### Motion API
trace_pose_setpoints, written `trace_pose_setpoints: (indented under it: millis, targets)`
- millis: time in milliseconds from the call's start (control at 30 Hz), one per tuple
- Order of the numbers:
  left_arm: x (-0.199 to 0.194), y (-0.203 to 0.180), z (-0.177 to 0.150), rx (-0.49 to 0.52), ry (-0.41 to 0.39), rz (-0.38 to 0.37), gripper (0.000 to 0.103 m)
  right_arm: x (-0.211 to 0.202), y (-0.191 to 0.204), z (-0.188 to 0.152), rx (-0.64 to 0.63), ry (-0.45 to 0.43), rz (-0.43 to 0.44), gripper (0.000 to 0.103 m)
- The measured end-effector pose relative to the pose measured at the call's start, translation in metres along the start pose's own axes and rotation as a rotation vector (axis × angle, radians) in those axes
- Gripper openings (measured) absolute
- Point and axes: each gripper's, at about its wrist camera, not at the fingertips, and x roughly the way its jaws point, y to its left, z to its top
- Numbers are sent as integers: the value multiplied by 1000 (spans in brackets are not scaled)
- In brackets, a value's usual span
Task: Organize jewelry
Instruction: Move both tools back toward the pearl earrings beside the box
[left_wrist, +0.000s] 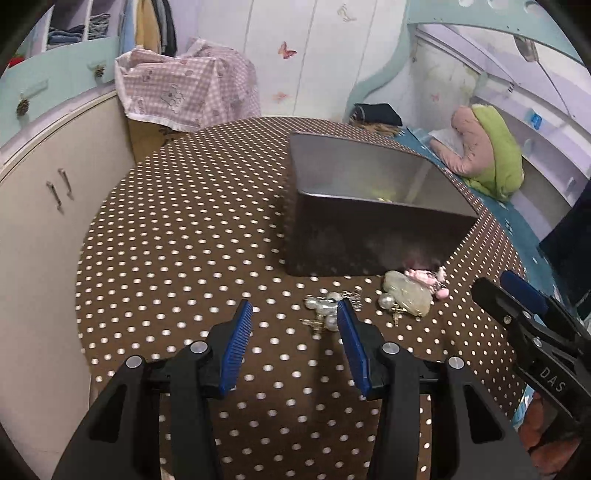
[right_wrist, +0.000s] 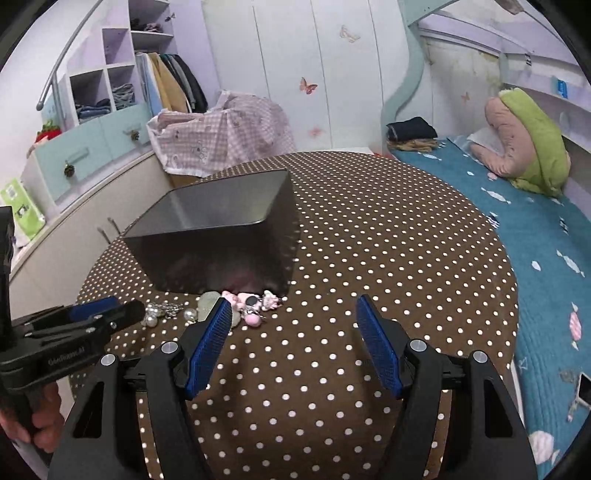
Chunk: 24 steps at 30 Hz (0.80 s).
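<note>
While both claws hover over the polka-dot tabletop (left_wrist: 184, 240), the left claw (left_wrist: 295, 314) is spread wide with nothing between its blue pads, and the right claw (right_wrist: 293, 308) is spread likewise. The pearl jewelry (left_wrist: 325, 306) lies just ahead of the left claw's right fingertip; a pale green stone (left_wrist: 408, 293) and a pink trinket (right_wrist: 253, 306) lie further right, against the metal tin (left_wrist: 369, 229), just ahead of the right claw's left pad. The right claw's body reads "DAS" in the left wrist view; the left claw's lettering is too blurred to read.
</note>
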Motion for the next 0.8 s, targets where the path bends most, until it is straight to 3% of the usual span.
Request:
trace_pose_setpoints:
  millis: [133,333,367,500,800]
  targets:
    - [9,-8,-1,10,24,-15,46,4,-1,1,4,12,4,68]
    - [8,-15,-5,18,-4,-12,46,8,-4,2,20,19,-7,68]
    - [8,-17,-8,26,-9,-7,44,9,-3,4,21,20,-2,68]
    - [6,-18,-15,51,-37,25,18,10,-2,5,17,22,3,68]
    - [-3,-6,-17,10,-61,-12,16,10,3,1,24,23,23,68]
